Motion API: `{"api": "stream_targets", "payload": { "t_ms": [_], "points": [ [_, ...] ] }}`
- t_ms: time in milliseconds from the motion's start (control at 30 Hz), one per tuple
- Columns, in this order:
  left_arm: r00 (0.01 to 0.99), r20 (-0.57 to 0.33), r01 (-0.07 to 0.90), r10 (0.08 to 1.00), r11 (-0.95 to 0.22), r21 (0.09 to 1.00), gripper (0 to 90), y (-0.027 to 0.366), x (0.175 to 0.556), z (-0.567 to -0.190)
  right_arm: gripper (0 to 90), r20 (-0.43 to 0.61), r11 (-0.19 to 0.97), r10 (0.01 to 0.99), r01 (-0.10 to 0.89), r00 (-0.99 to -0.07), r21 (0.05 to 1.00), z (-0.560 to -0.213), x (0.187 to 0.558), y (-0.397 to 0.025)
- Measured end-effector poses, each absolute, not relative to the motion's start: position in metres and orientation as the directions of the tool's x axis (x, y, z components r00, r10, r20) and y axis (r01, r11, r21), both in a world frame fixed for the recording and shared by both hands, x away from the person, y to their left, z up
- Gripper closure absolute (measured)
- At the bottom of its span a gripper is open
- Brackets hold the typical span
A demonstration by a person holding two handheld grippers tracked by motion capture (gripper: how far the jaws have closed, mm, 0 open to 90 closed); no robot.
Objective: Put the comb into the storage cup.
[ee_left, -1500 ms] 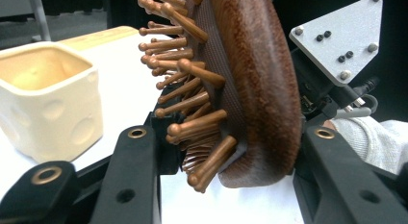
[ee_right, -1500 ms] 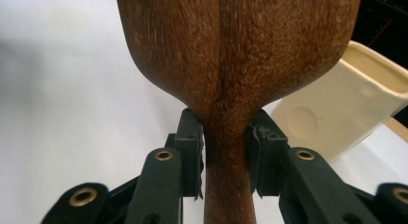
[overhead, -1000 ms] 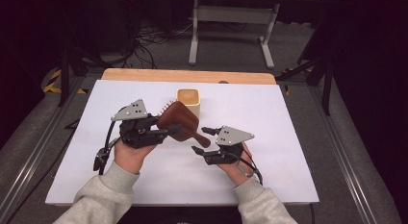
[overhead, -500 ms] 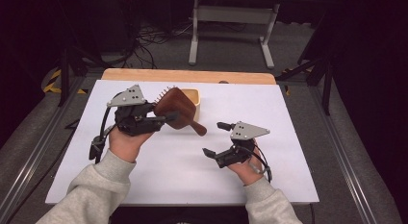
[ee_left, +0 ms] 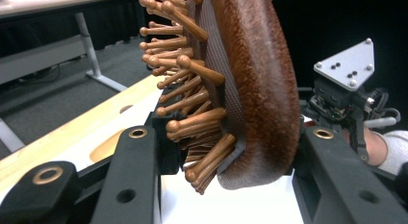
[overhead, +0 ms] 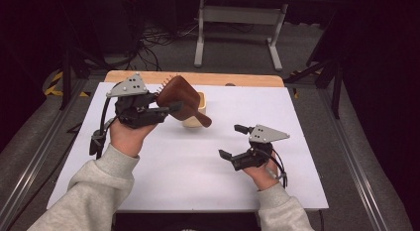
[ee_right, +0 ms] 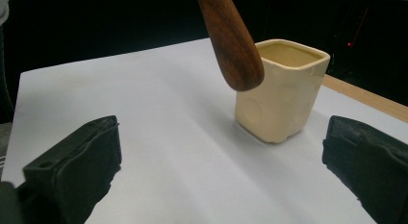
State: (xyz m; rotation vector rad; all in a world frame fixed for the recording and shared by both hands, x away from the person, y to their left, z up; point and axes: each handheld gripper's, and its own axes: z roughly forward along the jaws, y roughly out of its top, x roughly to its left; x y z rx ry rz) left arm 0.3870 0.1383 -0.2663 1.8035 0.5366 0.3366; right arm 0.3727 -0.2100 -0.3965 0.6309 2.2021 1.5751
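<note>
High view: hairbrush clamped in left hand-held gripper.

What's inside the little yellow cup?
Looking into the yellow cup from the right gripper view, only its pale inner wall near the rim shows, with nothing sticking out. The bottom is hidden by the cup's own wall and the brown hairbrush handle above it.

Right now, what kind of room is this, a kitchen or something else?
Probably a lab or workshop, not a kitchen. A white sheet covers the wooden table, loose black cables lie on the grey floor behind it, and a person holds a brown wooden hairbrush in the left gripper above a cream square cup.
</note>
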Motion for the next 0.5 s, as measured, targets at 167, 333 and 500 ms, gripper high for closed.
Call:
{"api": "stream_targets", "payload": {
  "t_ms": [167,333,500],
  "points": [
    [0.838,-0.030,0.178,0.545,-0.221,0.959,59.1,0.141,0.391,-0.261,0.6,-0.028,0.275,0.552,0.150,-0.833,0.950,-0.397,0.374,-0.212],
    [0.826,-0.029,0.178,0.563,-0.212,0.961,59.0,0.143,0.396,-0.258,0.6,-0.027,0.271,0.555,0.150,-0.831,0.951,-0.396,0.374,-0.213],
    [0.809,-0.029,0.175,0.588,-0.193,0.965,59.0,0.145,0.401,-0.257,0.6,-0.026,0.268,0.558,0.151,-0.829,0.952,-0.396,0.374,-0.214]
  ]
}}
